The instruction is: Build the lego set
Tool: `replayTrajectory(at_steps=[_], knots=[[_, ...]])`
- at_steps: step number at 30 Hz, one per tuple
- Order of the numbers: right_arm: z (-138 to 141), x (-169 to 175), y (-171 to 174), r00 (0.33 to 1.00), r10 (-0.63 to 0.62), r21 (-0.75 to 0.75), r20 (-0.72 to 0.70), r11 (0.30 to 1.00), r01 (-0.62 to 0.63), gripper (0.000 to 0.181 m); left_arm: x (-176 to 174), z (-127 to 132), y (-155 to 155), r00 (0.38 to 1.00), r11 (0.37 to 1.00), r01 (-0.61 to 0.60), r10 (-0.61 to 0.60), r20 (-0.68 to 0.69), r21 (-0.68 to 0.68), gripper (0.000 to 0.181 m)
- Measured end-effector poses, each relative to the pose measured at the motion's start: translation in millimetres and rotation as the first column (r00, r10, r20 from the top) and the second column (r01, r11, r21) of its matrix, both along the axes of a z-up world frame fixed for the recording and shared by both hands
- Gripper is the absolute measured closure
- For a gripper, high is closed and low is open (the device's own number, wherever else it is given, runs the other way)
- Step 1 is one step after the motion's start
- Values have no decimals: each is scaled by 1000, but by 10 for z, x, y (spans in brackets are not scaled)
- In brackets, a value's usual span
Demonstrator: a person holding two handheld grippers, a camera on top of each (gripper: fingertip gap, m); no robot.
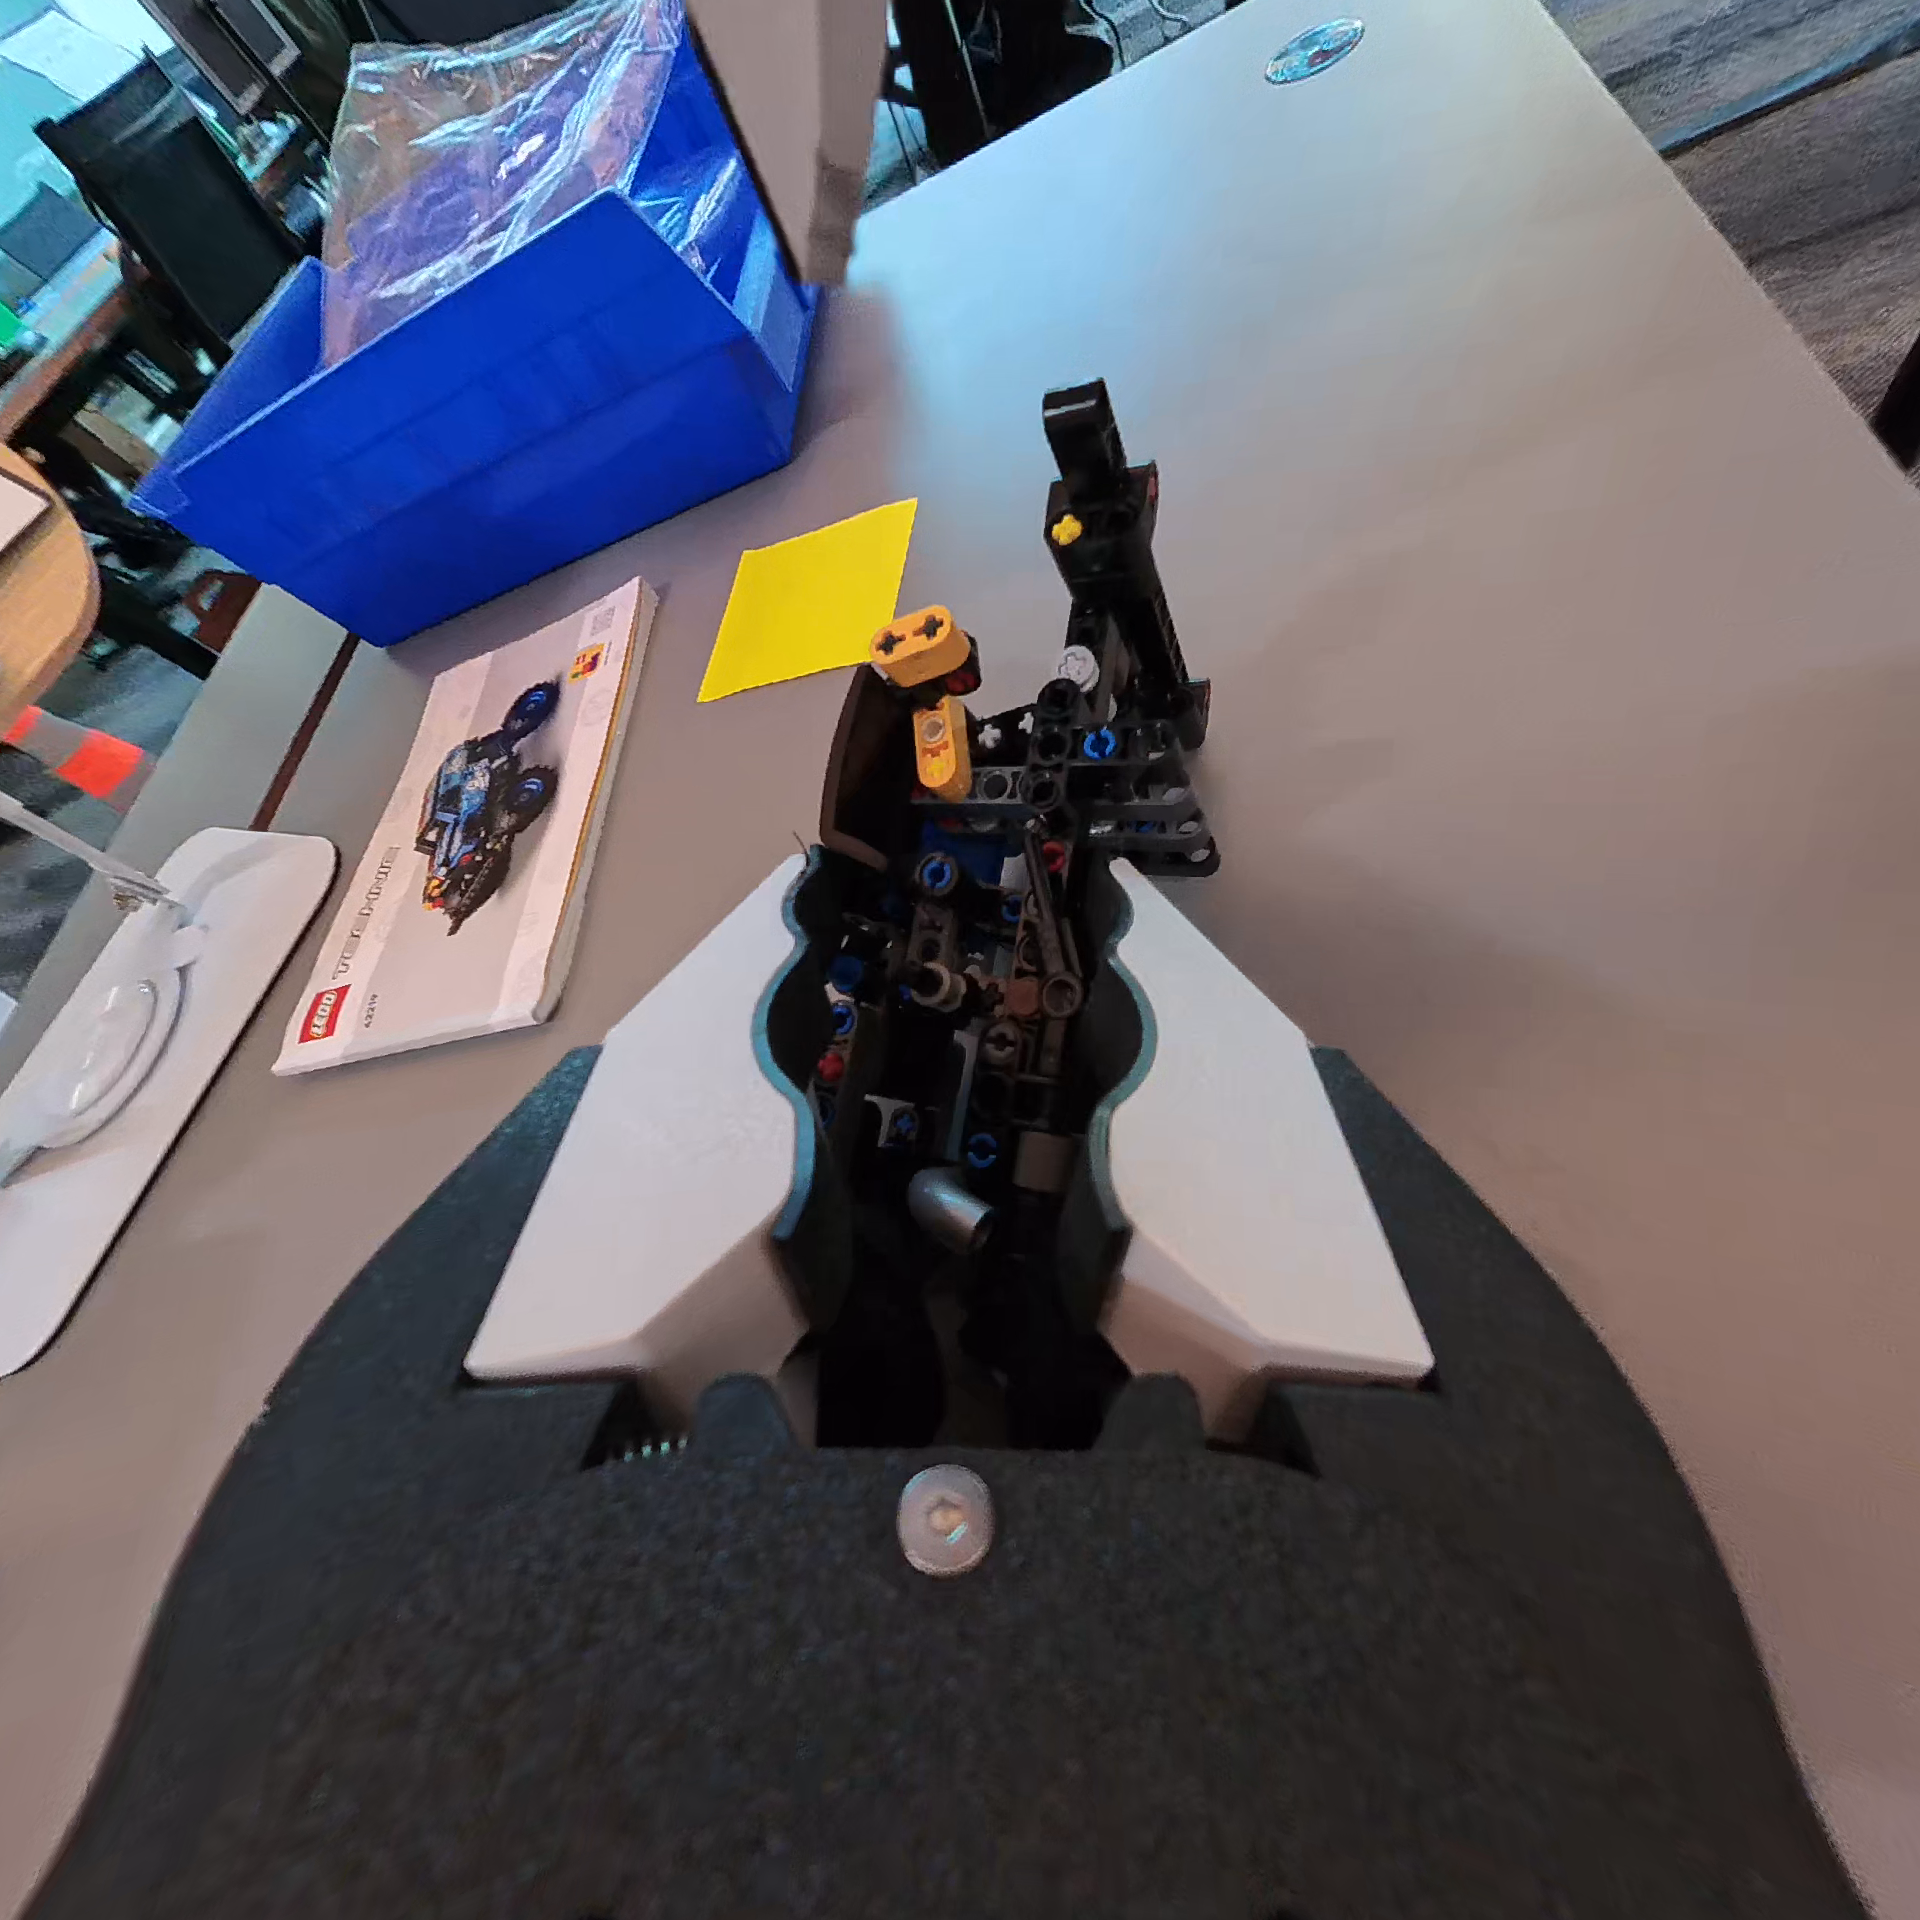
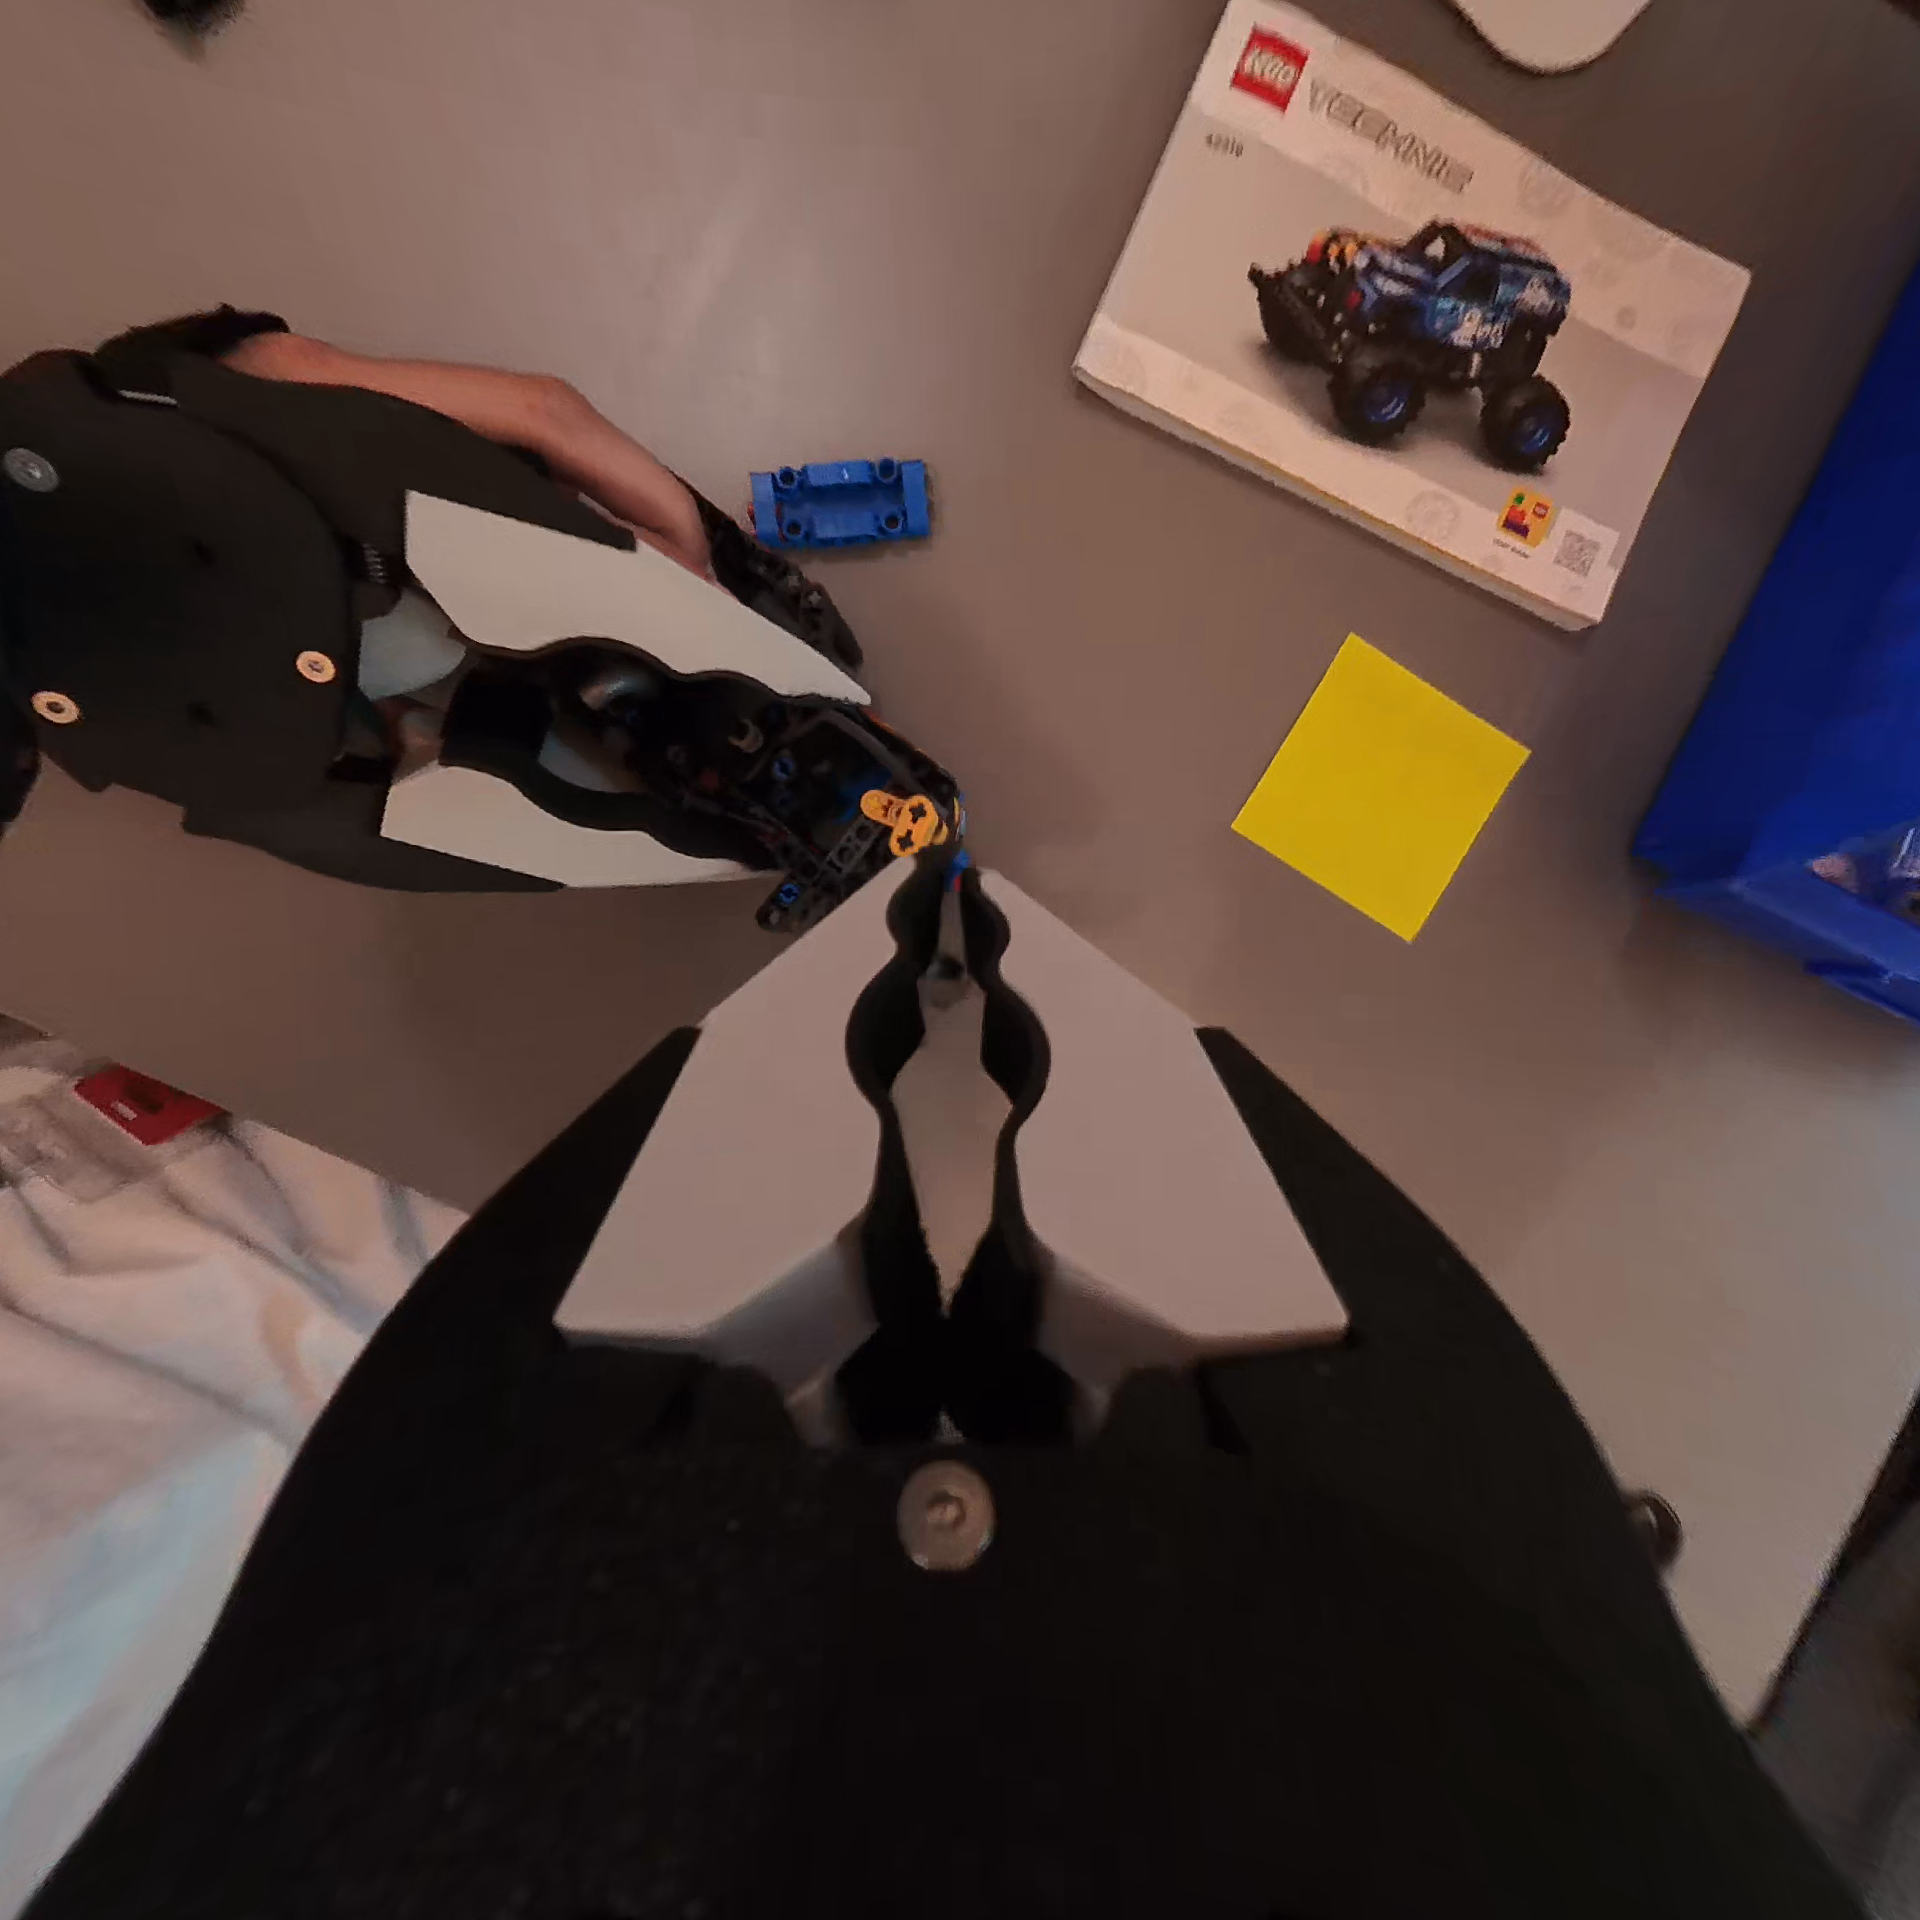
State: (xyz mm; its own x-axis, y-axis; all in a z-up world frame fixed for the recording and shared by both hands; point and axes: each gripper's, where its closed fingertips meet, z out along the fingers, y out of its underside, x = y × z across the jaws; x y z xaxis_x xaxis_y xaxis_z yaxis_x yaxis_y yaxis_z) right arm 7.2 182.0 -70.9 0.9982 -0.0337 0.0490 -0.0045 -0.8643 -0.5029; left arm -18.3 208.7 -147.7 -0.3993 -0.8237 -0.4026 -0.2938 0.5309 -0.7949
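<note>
Here, left hand-held gripper [image 1: 951, 914] clamped a black brick-built chassis [image 1: 1023, 831] (yellow connectors on top); right hand-held gripper [image 2: 940, 894] pinched a small pin [image 2: 943, 961] beside it, over the grey desk [image 1: 1455, 520].

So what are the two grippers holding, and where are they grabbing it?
The left gripper is shut on the black toy-brick frame, clamping its near end. The right gripper pinches something small and thin at its tips, beside the frame's yellow piece; what it is cannot be told.
</note>
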Motion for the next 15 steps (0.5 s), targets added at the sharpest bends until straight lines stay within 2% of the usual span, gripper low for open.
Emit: replayTrajectory(at_steps=[3, 6, 9, 10, 11, 13, 15], knots=[[65, 16, 36, 1000, 15, 234, -11, 972, -12, 165, -15, 8, -1, 1000, 999, 6, -7, 12, 41, 136], [8, -56, -69, 990, 89, 444, -108, 896, -32, 150, -23, 2, -8, 1000, 999, 10, -11, 3, 52, 135], [36, -310, -235, 918, 303, 674, -255, 736, -55, 103, -49, -6, -8, 1000, 999, 11, -10, -19, 41, 134], [-14, -309, -290, 909, 310, 696, -277, 718, -33, 101, -65, -11, -8, 999, 999, 11, -11, -32, 30, 131], [-121, -271, -337, 916, 295, 683, -273, 729, -31, 101, -80, -9, -10, 999, 1000, 11, -11, -43, 11, 130], [-318, -293, -415, 921, 314, 646, -230, 757, -96, 100, -112, -2, -13, 998, 1000, 15, -16, -59, -23, 128], [-374, -247, -405, 944, 293, 646, -152, 753, -130, 110, -158, 8, -10, 997, 999, 20, -23, -74, -36, 128]])
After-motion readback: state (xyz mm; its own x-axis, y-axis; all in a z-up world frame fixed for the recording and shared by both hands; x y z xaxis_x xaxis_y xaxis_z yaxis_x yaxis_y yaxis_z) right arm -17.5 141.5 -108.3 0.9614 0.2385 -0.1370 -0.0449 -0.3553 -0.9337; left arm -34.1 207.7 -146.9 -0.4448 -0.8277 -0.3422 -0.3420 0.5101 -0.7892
